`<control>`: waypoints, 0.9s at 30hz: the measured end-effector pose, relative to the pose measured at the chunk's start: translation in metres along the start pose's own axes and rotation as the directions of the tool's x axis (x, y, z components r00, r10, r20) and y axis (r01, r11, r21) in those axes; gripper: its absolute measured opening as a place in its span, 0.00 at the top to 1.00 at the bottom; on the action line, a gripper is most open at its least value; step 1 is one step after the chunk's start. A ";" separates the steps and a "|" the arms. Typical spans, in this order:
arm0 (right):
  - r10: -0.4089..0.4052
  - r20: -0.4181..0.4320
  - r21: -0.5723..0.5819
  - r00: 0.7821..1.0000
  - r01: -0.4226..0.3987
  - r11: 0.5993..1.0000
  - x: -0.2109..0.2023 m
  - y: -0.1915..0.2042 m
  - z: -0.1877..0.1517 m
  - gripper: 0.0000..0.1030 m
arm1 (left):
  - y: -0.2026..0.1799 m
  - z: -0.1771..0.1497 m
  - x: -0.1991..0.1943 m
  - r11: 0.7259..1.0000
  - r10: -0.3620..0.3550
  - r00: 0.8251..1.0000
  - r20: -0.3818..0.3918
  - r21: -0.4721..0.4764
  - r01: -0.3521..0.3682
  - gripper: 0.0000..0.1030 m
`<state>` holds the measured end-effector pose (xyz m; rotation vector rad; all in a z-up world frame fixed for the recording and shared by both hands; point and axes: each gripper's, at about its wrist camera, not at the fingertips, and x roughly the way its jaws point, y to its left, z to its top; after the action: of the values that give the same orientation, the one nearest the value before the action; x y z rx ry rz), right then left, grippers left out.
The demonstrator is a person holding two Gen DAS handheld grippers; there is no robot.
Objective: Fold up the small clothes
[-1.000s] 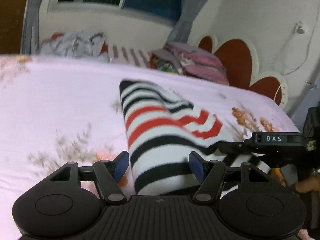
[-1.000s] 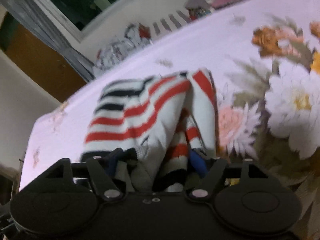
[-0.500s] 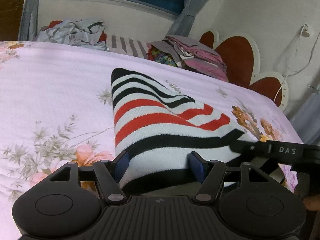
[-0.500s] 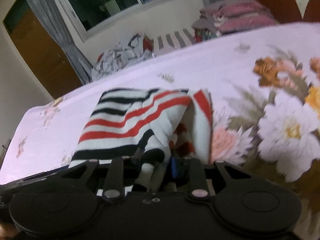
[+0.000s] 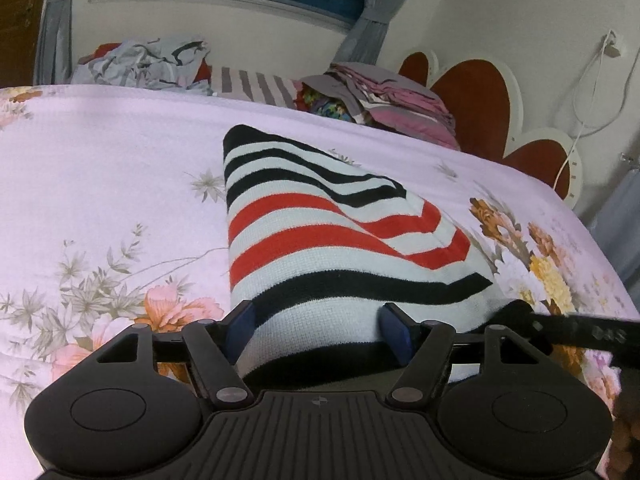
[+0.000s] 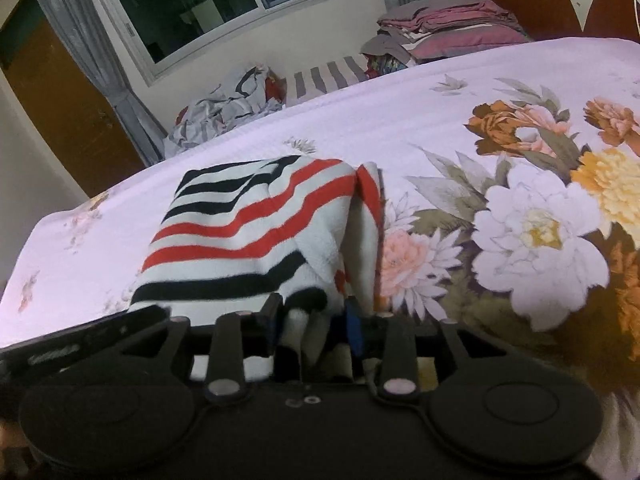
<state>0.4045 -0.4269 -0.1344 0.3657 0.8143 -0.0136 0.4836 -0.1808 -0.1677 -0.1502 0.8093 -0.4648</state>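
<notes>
One sweater [image 5: 332, 248] lies on the bed [image 5: 112, 184], knitted in white with black and red stripes. In the left view four black bands run across its far end, two red bands across its middle, and two more black bands near the hem. Its long axis runs away from both cameras: the near hem sits at the grippers and the far end points toward the window wall, narrowing to a corner in the left view. A folded flap lies across its right part, with stripes set at an angle to those beneath. In the right view the right edge is bunched, with a narrow red-and-white fold standing beside the main body.

Two grippers are at the near hem. The left gripper [image 5: 318, 326] has its jaws wide apart, one blue pad at each side of the hem, fabric lying between them. The right gripper [image 6: 314, 326] has its jaws drawn close together, clamped on gathered folds of the sweater's right corner.

Beyond, along the far edge of the bed, are one crumpled grey heap [image 5: 148, 64], one striped cloth [image 5: 256, 86] and one folded stack [image 6: 448, 28].
</notes>
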 end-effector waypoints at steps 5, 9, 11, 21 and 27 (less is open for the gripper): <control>-0.002 -0.032 0.006 0.999 0.003 1.000 -0.009 -0.010 -0.012 0.65 | 0.001 -0.001 0.000 1.000 0.000 1.000 -0.002 0.002 0.000 0.34; -0.009 -0.075 0.023 0.997 0.010 1.000 -0.003 -0.016 -0.023 0.68 | -0.001 -0.001 0.001 1.000 0.001 1.000 -0.003 0.013 -0.001 0.34; -0.006 -0.070 0.022 0.998 0.007 1.000 -0.005 -0.014 -0.027 0.74 | -0.001 -0.001 0.001 1.000 0.000 1.000 -0.003 0.015 0.000 0.34; -0.030 -0.052 0.013 0.998 0.031 0.999 -0.012 -0.015 -0.022 0.68 | 0.004 0.004 -0.005 1.000 -0.028 0.999 -0.019 0.003 0.028 0.34; 0.017 0.019 0.083 1.000 -0.019 0.996 -0.010 -0.021 0.018 0.52 | 0.014 0.021 -0.015 0.999 -0.034 0.999 0.029 -0.017 0.035 0.34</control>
<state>0.4072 -0.4532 -0.1225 0.4512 0.7937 -0.0340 0.4947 -0.1621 -0.1482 -0.1869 0.7839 -0.4871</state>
